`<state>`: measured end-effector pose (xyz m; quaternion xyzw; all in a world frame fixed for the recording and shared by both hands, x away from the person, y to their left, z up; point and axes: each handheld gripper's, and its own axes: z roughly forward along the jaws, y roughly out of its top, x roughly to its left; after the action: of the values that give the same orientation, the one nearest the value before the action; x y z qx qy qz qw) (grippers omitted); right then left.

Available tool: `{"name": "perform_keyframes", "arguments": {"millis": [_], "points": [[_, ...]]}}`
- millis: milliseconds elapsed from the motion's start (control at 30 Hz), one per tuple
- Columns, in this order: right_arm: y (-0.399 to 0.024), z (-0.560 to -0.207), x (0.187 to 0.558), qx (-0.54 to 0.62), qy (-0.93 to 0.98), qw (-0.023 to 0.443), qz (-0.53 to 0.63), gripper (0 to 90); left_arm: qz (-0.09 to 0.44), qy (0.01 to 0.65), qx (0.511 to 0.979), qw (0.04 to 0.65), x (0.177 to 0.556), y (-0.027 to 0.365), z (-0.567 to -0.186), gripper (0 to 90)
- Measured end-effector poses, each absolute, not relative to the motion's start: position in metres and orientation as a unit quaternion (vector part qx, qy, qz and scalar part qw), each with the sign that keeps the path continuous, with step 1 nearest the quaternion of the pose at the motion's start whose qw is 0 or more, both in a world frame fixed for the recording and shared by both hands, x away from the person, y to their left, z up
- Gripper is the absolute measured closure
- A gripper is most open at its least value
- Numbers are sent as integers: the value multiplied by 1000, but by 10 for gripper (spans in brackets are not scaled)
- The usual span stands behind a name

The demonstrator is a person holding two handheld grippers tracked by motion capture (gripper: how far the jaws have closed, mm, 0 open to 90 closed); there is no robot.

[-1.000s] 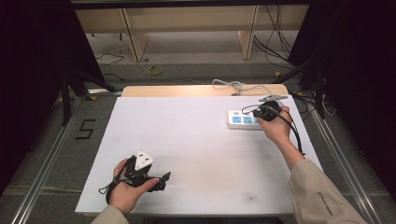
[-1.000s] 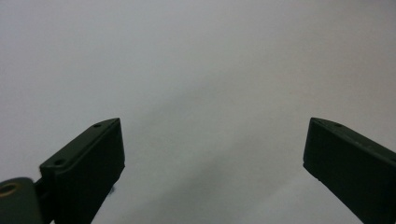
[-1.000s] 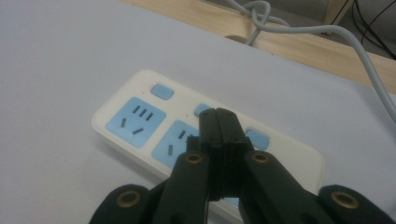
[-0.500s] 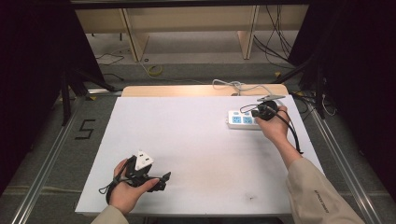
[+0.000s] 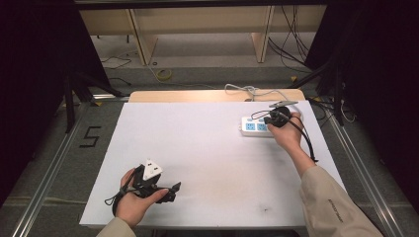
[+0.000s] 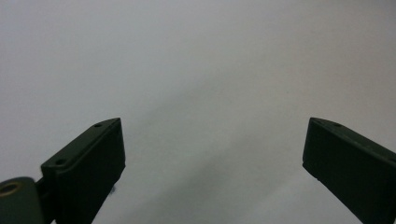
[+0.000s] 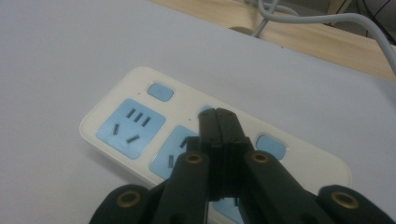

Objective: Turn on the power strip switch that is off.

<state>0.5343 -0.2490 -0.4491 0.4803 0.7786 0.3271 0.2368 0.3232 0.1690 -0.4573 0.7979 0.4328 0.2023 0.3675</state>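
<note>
A white power strip (image 5: 253, 127) with blue sockets lies at the far right of the white table (image 5: 207, 158). In the right gripper view the power strip (image 7: 140, 121) has blue switch buttons above each socket. My right gripper (image 7: 217, 116) is shut, jaws pressed together with nothing between them, and its tips sit at the middle blue button. In the high view my right gripper (image 5: 267, 120) hangs over the strip's right part. My left gripper (image 5: 173, 190) rests open near the front left edge. In the left gripper view my left gripper (image 6: 212, 140) has bare tabletop between its jaws.
The strip's grey cable (image 5: 247, 91) runs off the far edge over a wooden board (image 5: 207, 96). Wooden shelving legs and loose cables stand on the floor beyond. Metal rails (image 5: 44, 168) run along both sides of the table.
</note>
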Motion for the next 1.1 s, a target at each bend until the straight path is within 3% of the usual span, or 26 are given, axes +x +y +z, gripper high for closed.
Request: {"name": "perform_keyframes", "arguments": {"millis": [1100], "points": [[-241, -453, 552, 486, 779, 235, 320, 900, 200, 432, 799, 367, 324, 169, -458, 54]]}}
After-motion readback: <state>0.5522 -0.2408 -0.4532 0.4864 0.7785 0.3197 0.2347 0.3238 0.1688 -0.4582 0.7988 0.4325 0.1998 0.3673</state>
